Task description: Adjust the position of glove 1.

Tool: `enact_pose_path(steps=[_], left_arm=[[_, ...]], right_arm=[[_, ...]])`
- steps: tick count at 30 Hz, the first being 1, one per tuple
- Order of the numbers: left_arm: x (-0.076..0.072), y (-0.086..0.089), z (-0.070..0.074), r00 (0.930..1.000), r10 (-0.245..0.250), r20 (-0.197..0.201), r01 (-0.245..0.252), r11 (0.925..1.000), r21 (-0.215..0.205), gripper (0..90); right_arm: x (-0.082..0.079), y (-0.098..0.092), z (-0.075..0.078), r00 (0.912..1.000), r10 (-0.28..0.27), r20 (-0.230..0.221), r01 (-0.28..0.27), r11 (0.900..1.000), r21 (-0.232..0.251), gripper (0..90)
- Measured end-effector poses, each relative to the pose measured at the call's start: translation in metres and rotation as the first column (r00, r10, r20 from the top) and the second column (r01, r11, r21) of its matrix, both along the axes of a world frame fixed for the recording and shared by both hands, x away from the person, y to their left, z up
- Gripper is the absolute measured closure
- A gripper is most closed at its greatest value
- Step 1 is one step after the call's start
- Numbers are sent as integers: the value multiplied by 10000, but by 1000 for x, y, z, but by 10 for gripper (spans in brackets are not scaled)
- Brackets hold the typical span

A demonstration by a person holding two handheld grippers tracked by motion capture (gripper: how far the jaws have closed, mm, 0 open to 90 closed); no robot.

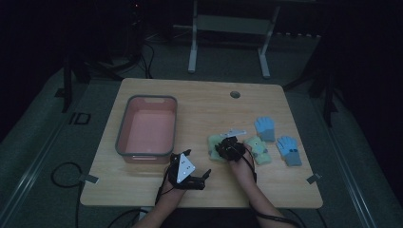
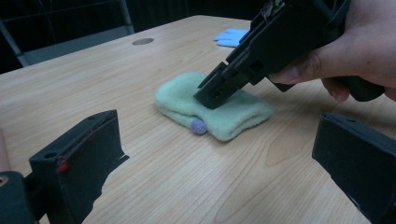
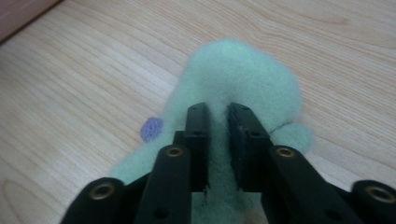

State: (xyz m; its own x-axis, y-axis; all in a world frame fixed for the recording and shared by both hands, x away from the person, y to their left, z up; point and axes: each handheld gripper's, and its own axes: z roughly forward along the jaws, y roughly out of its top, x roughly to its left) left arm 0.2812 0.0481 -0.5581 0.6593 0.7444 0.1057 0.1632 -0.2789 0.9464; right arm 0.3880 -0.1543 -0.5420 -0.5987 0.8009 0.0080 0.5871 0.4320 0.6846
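- The right gripper points down at a pale green fleece mitten lying on the wooden surface; its fingers stand narrowly parted above the fleece, not pressing it.
- The left gripper hovers nearby, fingers wide apart and holding nothing.

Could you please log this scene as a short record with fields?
surface: wooden table
bin: pink, grey rim, left of centre, nothing seen inside
green glove: flat on the table, a purple dot at its edge
right gripper: tips down on the green glove, jaws a narrow gap apart over the fleece, not clamped
left gripper: jaws wide open, nothing between them, near the bin
other gloves: second green glove and two blue gloves to the right
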Motion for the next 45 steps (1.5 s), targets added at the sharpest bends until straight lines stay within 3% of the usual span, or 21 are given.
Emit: enact_pose_path(steps=[3, 9, 14, 16, 17, 18, 20, 22, 27, 32, 39, 42, 45], left_arm=[[0, 0, 0, 10000, -12, -9, 12, 10000, 30, 15], [0, 0, 0, 10000, -7, 1, 7, 10000, 20, 15], [0, 0, 0, 10000, -29, -12, 29, 10000, 63, 15], [0, 0, 0, 10000, -29, -12, 29, 10000, 63, 15], [0, 0, 0, 10000, -36, -18, 36, 10000, 83, 16], [0, 0, 0, 10000, -36, -18, 36, 10000, 83, 15], [0, 0, 0, 10000, -24, -14, 24, 10000, 77, 15], [0, 0, 0, 10000, -12, -8, 12, 10000, 78, 15], [0, 0, 0, 10000, 2, -1, -2, 10000, 77, 15], [-1, -2, 0, 9999, -17, 112, 14, 9998, 223, 15], [0, -1, 0, 10000, -10, 69, 9, 9999, 147, 15], [0, -1, 0, 10000, 10, 31, -11, 9999, 101, 16], [0, -1, 0, 10000, -3, 55, 2, 9999, 119, 16]], right_arm=[[0, -3, 5, 9999, 106, 6, -106, 9999, 10, 631], [-3, -18, 22, 9984, 293, 482, -298, 9995, 96, 618], [0, -56, 40, 9950, 501, 865, -511, 9986, 95, 629], [1, -64, 42, 9959, 416, 803, -435, 9988, 220, 629], [3, -81, 45, 9963, 495, 699, -521, 9980, 365, 637], [3, -81, 45, 9963, 495, 699, -521, 9980, 365, 637], [3, -103, 47, 9969, 540, 570, -569, 9971, 499, 638], [3, -116, 48, 9967, 502, 638, -518, 9984, 245, 638], [3, -142, 41, 9971, 517, 560, -514, 9987, -70, 645], [4, -154, 25, 9979, 587, 288, -578, 9978, -315, 647], [8, -156, 4, 9974, 698, 161, -687, 9959, -586, 614], [8, -157, 3, 9973, 732, 0, -731, 9963, -454, 618], [8, -155, 3, 9960, 889, -55, -891, 9938, -664, 668]])
